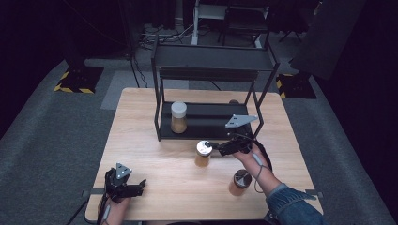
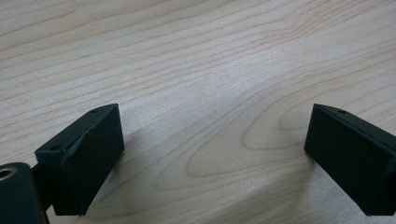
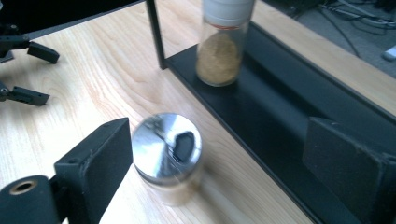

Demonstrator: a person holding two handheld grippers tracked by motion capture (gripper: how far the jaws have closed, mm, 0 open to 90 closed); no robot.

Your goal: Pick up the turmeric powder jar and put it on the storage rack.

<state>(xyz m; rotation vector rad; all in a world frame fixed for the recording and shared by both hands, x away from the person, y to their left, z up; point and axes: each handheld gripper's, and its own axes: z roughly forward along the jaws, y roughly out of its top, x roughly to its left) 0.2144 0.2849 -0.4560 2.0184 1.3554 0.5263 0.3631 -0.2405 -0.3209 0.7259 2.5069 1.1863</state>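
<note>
Nearest the table's (image 1: 155, 187) front edge, the left gripper (image 1: 136, 186) rests on bare wood, jaws spread and empty. Mid-table, the right gripper (image 1: 212, 147) reaches a steel-lidded spice jar (image 1: 203, 153) standing just before the black rack (image 1: 206, 123); its jaws are wide apart and grip nothing, the jar beside the left jaw. Judged step: approach for grasp. Centre the jar between both pads, below the lid, before closing, and avoid nudging it into the rack. A second steel-lidded jar (image 1: 240, 182) waits beside the right forearm. Farther back, a white-capped jar (image 1: 178, 117) stands on the rack's lower shelf. The right gripper view resolves the lid's dark opening (image 3: 184, 145); the high view gives overall layout.
</note>
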